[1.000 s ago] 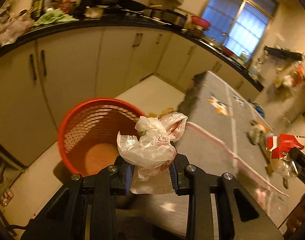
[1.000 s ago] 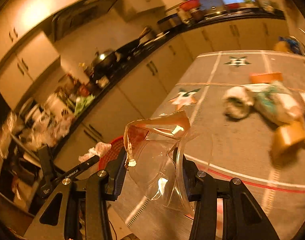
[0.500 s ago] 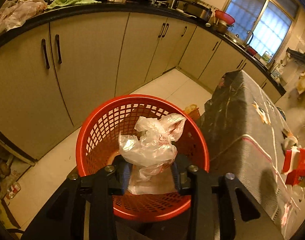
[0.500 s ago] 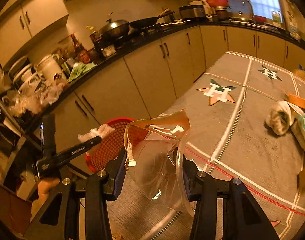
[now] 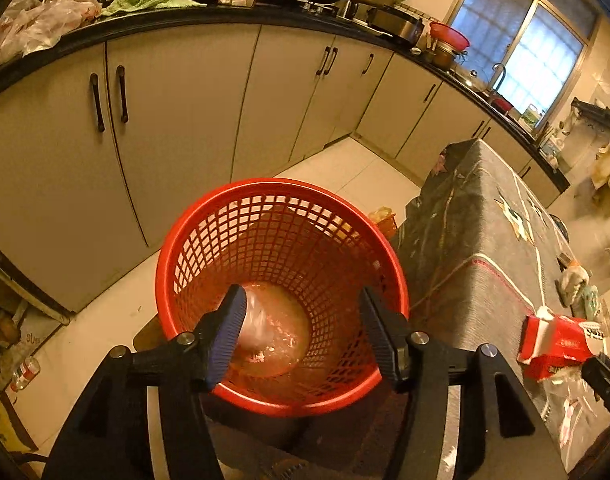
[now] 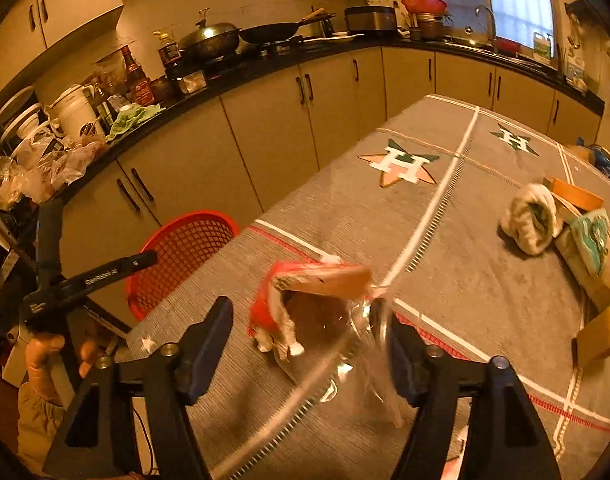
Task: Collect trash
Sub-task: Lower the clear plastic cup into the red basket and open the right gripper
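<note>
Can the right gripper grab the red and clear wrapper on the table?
Probably yes. The right gripper is open, and the red and clear wrapper sits on the table between its fingers with nothing in front of it. The wrapper looks blurred, so it may be moving.

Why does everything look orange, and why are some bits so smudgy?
Left wrist view: warm indoor light tints everything; only the window looks bluish; the plastic bag in the red basket is a motion smear; the cupboards bend from the fisheye lens. Right wrist view: the same orange cast; the red-and-clear wrapper between the open fingers is blurred.
</note>
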`<action>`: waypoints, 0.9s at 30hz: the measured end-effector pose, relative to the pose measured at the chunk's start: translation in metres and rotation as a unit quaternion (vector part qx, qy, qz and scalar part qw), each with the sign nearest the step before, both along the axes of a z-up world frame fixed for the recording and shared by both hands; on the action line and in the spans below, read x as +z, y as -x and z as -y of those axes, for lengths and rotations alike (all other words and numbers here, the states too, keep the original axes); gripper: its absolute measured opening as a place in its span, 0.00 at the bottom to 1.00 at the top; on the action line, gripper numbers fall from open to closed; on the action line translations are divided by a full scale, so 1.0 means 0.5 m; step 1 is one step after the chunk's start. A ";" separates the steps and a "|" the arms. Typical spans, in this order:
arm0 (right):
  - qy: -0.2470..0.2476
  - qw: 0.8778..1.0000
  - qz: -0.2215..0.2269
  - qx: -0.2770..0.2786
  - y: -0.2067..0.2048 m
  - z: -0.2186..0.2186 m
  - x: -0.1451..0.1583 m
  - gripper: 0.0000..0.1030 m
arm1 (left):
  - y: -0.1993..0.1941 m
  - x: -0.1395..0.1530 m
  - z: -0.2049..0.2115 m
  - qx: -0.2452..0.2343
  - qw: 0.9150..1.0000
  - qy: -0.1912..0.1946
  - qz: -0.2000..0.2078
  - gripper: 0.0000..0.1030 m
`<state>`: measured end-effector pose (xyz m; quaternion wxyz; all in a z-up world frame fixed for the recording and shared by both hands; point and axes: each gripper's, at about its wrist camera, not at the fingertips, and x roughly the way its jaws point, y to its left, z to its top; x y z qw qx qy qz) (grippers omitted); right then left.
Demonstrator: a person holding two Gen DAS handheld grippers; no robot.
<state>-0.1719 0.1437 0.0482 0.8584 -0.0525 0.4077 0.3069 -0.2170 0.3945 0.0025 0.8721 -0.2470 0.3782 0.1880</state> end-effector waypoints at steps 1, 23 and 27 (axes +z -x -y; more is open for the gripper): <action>0.001 1.000 -0.004 -0.001 0.000 0.008 -0.004 0.74 | 0.001 0.003 0.007 -0.002 1.000 -0.001 0.000 0.56; -0.033 0.996 0.046 -0.071 0.021 0.104 0.090 0.14 | 0.067 0.005 0.006 0.017 1.000 -0.005 0.011 0.56; -0.081 0.996 0.022 0.001 0.023 0.026 0.126 0.14 | 0.094 0.005 -0.016 0.039 0.999 -0.006 0.011 0.56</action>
